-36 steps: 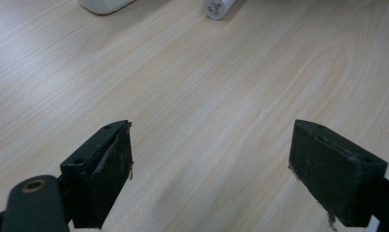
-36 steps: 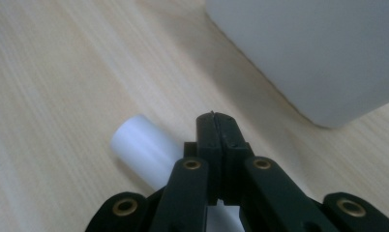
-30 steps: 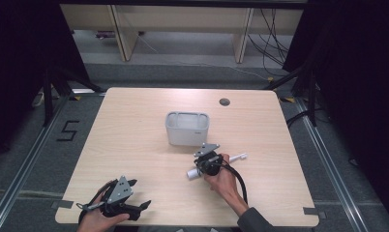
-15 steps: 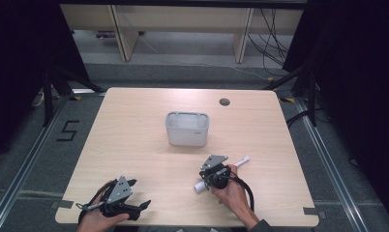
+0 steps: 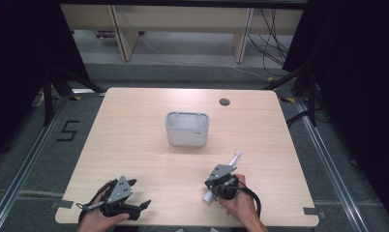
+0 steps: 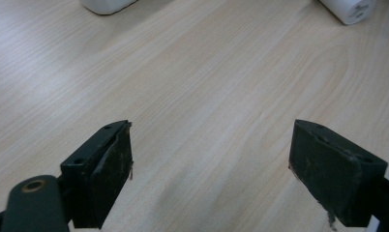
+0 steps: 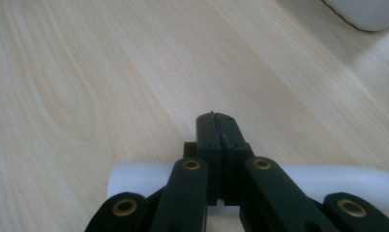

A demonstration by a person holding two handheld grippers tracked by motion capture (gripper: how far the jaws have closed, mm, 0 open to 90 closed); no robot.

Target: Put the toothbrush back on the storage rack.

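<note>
A white cylinder with a thin tip (image 5: 208, 195) lies slanted on the wooden table (image 5: 134, 145), to the front right of a white tub (image 5: 187, 128). My right gripper (image 5: 213, 182) is over the cylinder's thick end, jaws shut. In the right gripper view the cylinder (image 7: 139, 176) crosses beneath the closed right gripper (image 7: 216, 121), and nothing shows between its tips. My left gripper (image 5: 140, 209) rests at the table's near left edge. In its own view the left gripper (image 6: 212, 169) is open, with bare wood between its pads.
The tub's base shows at the top of both gripper views (image 6: 105, 5) (image 7: 371, 12). The cylinder's end (image 6: 350, 9) appears far off in the left gripper view. A dark grommet hole (image 5: 224, 102) sits near the table's far edge. Cables and shelf legs stand on the floor beyond.
My right gripper has moved toward the table's near edge. The cylinder's thick end swung with it, while its thin tip stayed about where it was. The left gripper has not moved.
</note>
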